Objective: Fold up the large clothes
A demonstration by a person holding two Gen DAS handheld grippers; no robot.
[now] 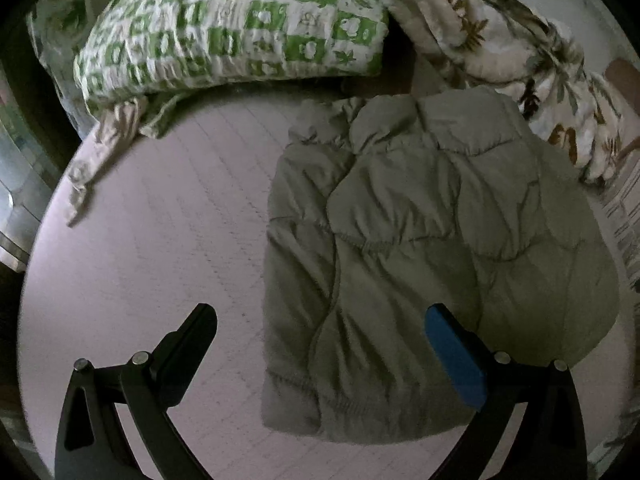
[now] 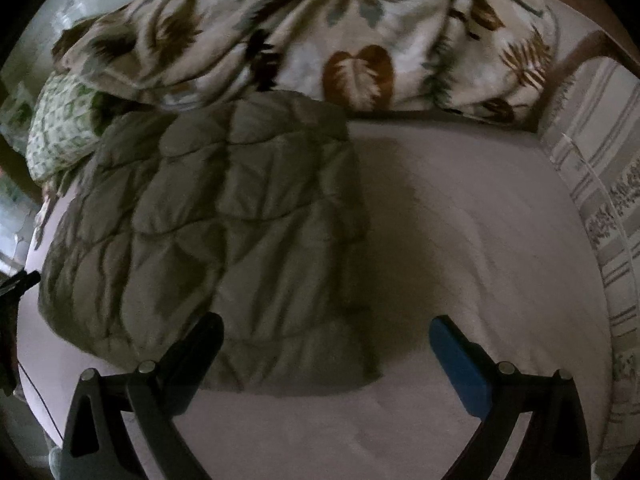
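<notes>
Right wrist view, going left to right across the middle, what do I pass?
Green patterned pillow → olive quilted jacket → bare pink bed sheet → striped bedding at the right edge.

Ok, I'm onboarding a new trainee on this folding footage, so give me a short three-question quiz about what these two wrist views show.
1. True or false: the left gripper is clamped on the olive-green quilted puffer jacket.
2. Multiple choice: what lies directly behind the jacket in the right wrist view? A) the cream blanket with a brown leaf print B) a cardboard box C) a laptop
3. Fill in: the green-and-white checked pillow lies on the pale pink ____.

Key: 1 false, both grippers' jaws stand open and empty, right gripper included; 2 A; 3 bedsheet.
</notes>
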